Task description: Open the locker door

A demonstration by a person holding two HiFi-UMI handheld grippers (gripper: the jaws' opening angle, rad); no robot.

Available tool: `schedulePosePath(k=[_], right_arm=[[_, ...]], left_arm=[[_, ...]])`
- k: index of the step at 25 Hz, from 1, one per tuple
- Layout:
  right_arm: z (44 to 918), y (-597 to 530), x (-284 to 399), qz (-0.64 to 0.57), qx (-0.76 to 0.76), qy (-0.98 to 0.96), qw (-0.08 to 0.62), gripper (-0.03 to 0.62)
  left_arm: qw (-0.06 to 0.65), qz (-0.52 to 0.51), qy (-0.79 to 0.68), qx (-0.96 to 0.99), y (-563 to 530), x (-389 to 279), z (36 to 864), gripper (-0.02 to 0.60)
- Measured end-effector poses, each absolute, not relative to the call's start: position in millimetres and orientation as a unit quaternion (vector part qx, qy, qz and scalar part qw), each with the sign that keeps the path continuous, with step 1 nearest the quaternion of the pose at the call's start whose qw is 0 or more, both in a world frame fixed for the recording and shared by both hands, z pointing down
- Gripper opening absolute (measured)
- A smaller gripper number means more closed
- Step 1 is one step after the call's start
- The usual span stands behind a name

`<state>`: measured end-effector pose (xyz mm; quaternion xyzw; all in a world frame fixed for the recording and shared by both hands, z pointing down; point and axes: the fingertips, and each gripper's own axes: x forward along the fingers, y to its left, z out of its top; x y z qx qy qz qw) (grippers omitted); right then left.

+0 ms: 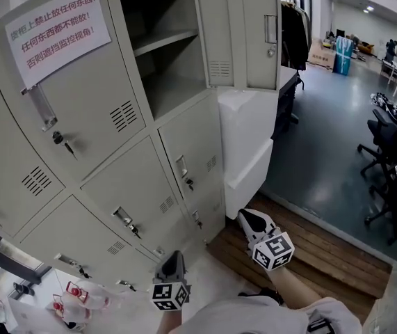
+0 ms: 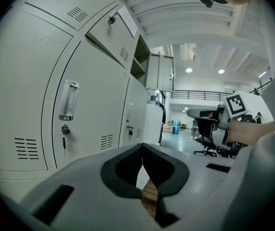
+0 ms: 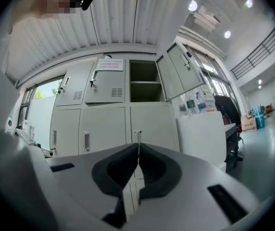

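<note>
While the locker door (image 1: 254, 33) gapes (top row), the right gripper (image 1: 247, 218) hangs apart.

Lockers (image 1: 115, 179) showing pale grey; sign (image 1: 59, 30) carrying red chars on white; marker cubes (image 1: 170, 296) showing blk & wht squares; plank floor (image 1: 323, 249) showing brown w/ dark seams.

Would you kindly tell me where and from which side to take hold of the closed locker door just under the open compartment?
Grip its vertical handle, which stands near the left edge of the door, above the keyed lock. Come straight at the front, jaws either side of it. The open door above hangs from its right edge, so this one probably swings likewise.
</note>
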<state>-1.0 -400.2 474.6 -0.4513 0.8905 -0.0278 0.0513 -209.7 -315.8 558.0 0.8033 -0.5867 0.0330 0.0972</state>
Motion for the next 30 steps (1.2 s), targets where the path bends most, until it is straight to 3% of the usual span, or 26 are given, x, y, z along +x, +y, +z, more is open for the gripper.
schedulePosePath(k=[8, 30], right_arm=[[521, -373, -30, -0.069, -0.428, 0.901, 0.030, 0.014], [530, -364, -54, -0.075, -0.411, 0.908, 0.017, 0.012]], left_arm=[[0.094, 0.030, -0.583, 0.806, -315, -203, 557, 0.002], [0.100, 0.029, -0.594, 0.798, -316, -211, 557, 0.003]])
